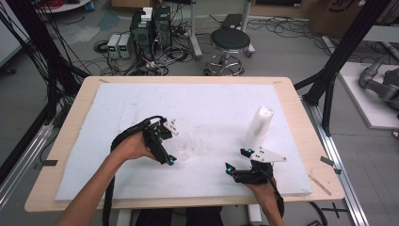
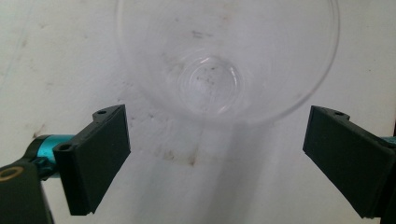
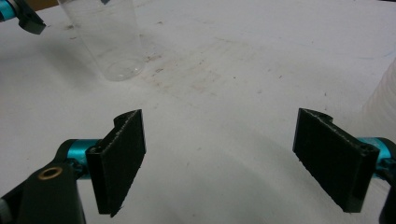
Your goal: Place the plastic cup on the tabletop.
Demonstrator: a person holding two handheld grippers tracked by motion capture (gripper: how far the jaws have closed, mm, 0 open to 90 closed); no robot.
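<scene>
A single clear plastic cup (image 1: 183, 147) stands upright on the white foam board (image 1: 207, 101), left of centre. My left gripper (image 1: 171, 144) is just to its left, open, jaws not touching it. The left gripper view looks down into the cup (image 2: 227, 60), which sits just beyond the open gripper (image 2: 217, 140). A tall stack of clear cups (image 1: 258, 125) stands at the right. My right gripper (image 1: 236, 160) is open and empty just in front of the stack. In the right gripper view the open gripper (image 3: 219, 154) faces bare board, with the single cup (image 3: 109, 39) far left and the stack (image 3: 385, 100) at the right edge.
The foam board lies on a wooden table (image 1: 61, 155). Behind the table, on the floor, are a black stool (image 1: 229, 42), computer boxes (image 1: 150, 28) and tangled cables. A black frame post (image 1: 329, 89) rises at the right.
</scene>
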